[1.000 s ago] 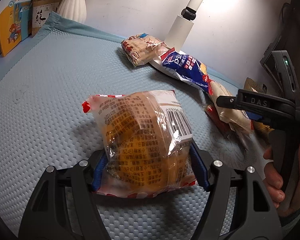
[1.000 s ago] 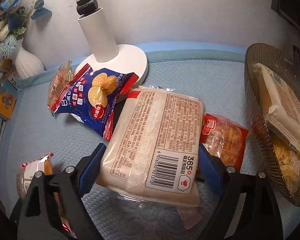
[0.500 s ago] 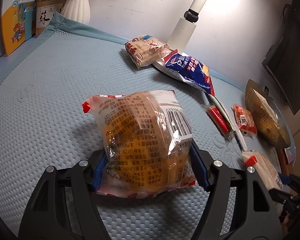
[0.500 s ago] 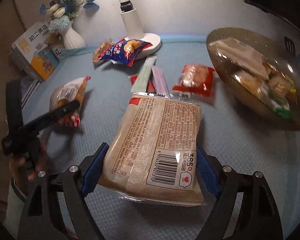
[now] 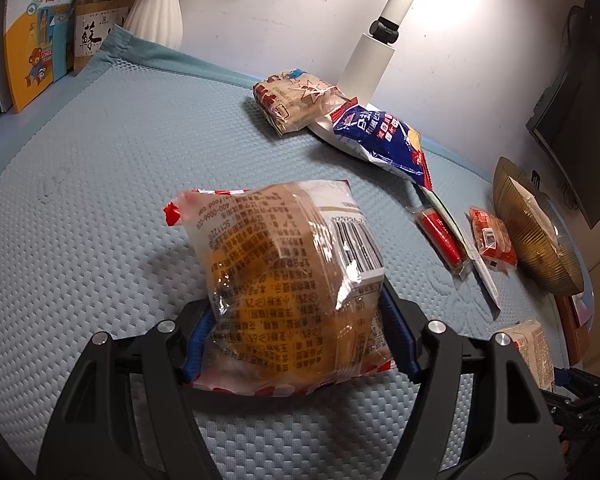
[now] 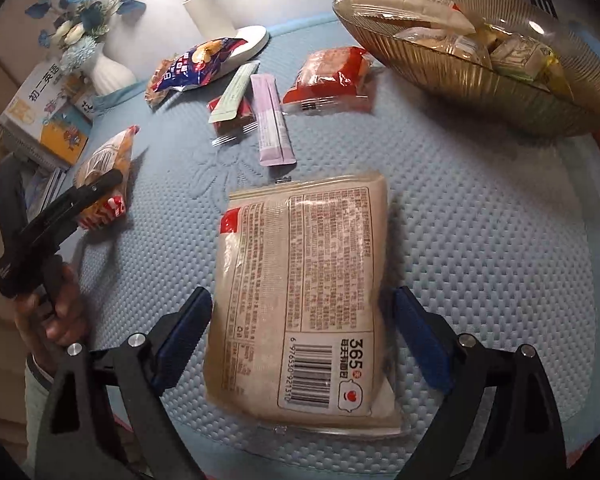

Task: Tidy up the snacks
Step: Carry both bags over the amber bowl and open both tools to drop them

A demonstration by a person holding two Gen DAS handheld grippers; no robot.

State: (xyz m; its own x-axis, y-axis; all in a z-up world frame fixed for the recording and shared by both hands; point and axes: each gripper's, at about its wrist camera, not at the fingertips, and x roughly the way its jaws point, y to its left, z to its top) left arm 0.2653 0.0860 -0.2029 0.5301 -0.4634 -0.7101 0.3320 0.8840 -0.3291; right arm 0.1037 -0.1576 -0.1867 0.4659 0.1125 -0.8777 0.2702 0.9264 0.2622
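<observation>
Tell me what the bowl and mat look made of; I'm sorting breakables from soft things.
Bowl: likely amber-tinted glass, possibly clear plastic; ribbed, glossy, with packets visible through its wall. Mat: soft blue quilted fabric or foam, matte, with a dimpled weave.

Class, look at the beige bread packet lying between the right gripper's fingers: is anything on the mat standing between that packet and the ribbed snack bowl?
Nothing visible does. The beige bread packet lies between the right gripper's opened jaws, pads clear of it. Bare blue mat runs from it to the ribbed bowl; the red packet lies left of that line.
</observation>
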